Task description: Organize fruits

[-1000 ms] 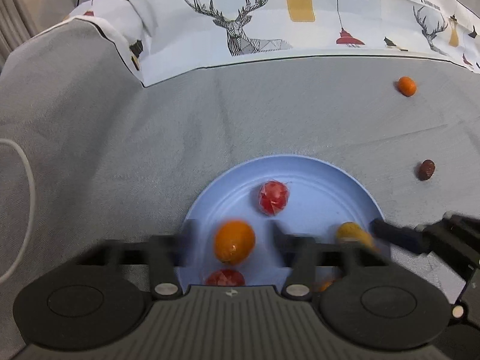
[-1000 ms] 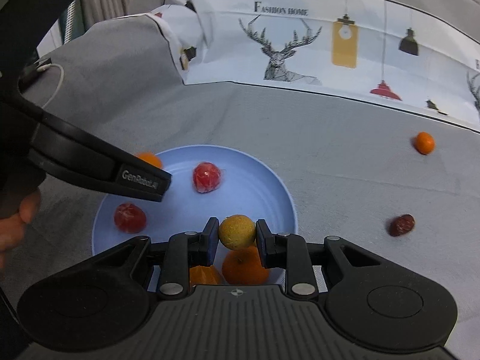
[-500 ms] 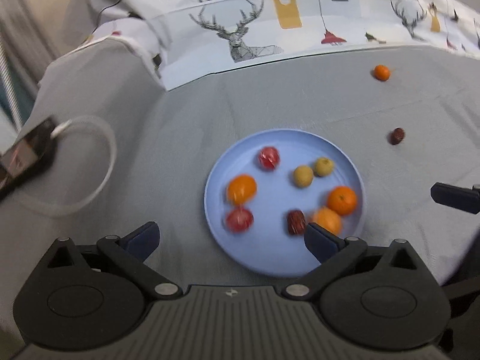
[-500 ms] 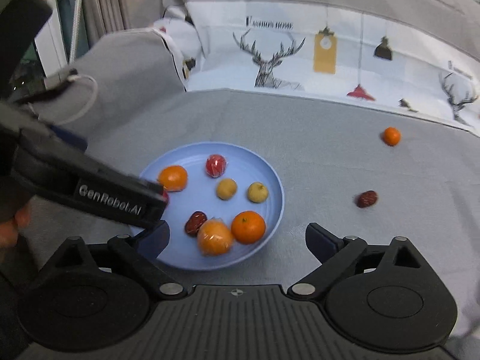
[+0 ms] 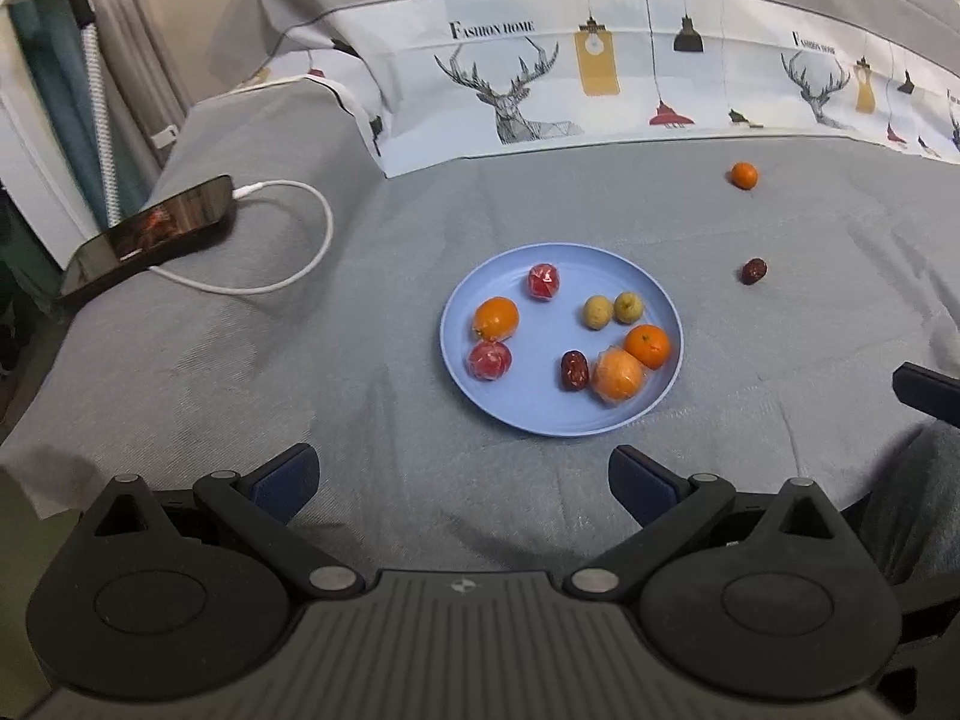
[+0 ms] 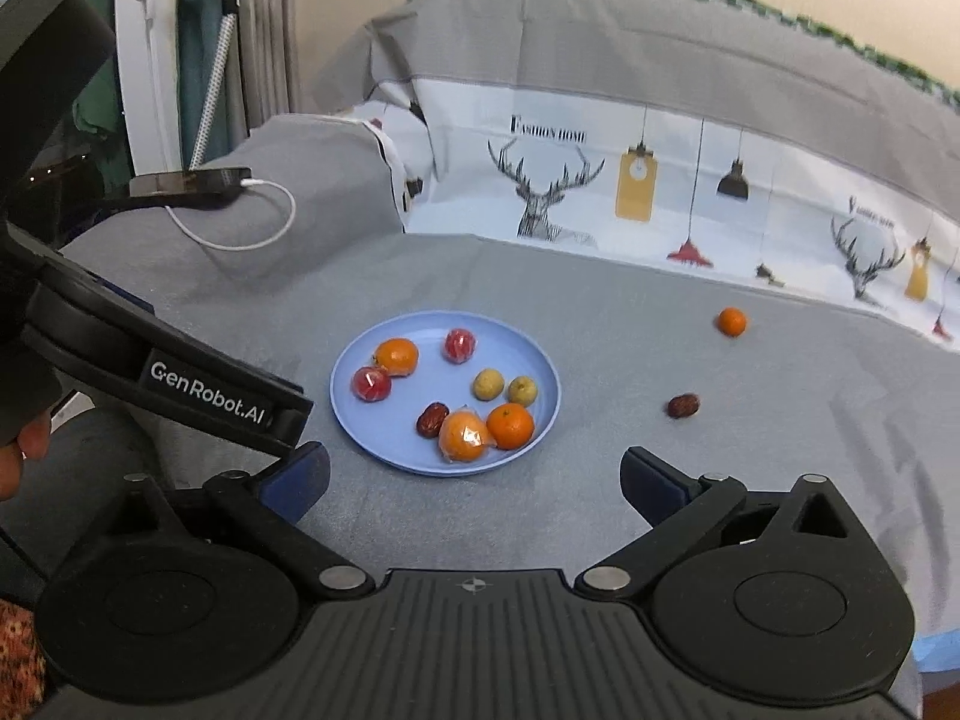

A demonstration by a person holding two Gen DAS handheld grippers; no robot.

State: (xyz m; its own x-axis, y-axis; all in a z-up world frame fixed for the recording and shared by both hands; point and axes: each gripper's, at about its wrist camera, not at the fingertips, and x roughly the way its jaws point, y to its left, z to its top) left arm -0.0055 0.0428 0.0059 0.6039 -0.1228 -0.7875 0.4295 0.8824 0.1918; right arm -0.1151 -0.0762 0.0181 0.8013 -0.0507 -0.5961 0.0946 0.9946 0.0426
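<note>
A light blue plate [image 5: 564,420] [image 6: 384,450] lies on the grey cloth and holds several fruits: oranges, two red wrapped fruits, two small yellow fruits [image 5: 598,311] and a dark red date [image 5: 573,369]. A small orange [image 5: 744,174] [image 6: 732,321] and a second date [image 5: 753,270] [image 6: 683,405] lie loose on the cloth to the right of the plate. My left gripper [image 5: 462,480] is open and empty, held back from the plate's near edge. My right gripper [image 6: 474,483] is open and empty, also short of the plate.
A black phone [image 5: 150,234] with a white charging cable [image 5: 288,276] lies at the left on a raised grey fold. A printed deer-pattern cloth [image 5: 600,90] runs along the back. The left gripper's body [image 6: 168,384] crosses the right wrist view at left.
Both grippers let go of their fruit over the plate, opened wide, and drew back and up. The orange and the yellow fruit now lie on the plate.
</note>
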